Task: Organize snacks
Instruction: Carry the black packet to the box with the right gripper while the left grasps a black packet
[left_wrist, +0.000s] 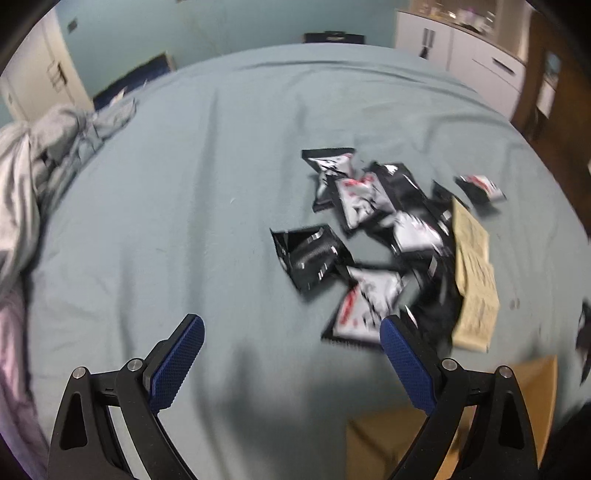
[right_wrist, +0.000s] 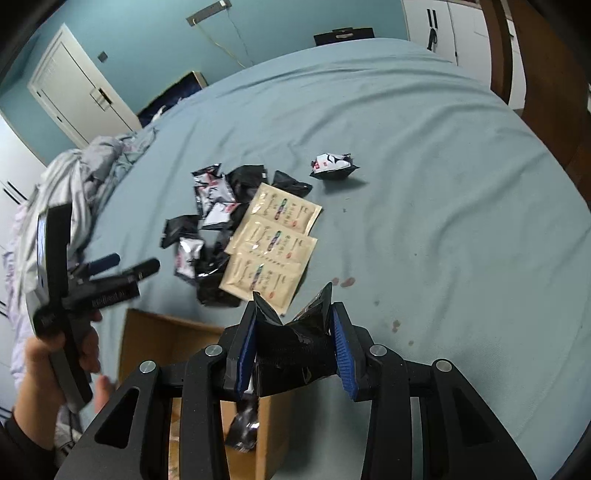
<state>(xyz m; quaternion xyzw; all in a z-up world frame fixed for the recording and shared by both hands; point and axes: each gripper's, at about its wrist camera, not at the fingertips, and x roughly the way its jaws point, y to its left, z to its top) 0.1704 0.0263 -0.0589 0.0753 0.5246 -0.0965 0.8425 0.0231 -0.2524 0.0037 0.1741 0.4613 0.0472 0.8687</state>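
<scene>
Honestly, the right gripper (right_wrist: 293, 341) is pinching a black snack packet (right_wrist: 291, 347) just above the open cardboard box (right_wrist: 147, 339), but the foil is crumpled between the pads, so a bad release could bounce it off the rim onto the bed. Further out, the left gripper (left_wrist: 291, 354) hangs spread and empty over the sheet (left_wrist: 166, 221), and reaching blind into the snack pile (left_wrist: 369, 236) beside the tan sachets (right_wrist: 273, 240) could scatter packets.
</scene>
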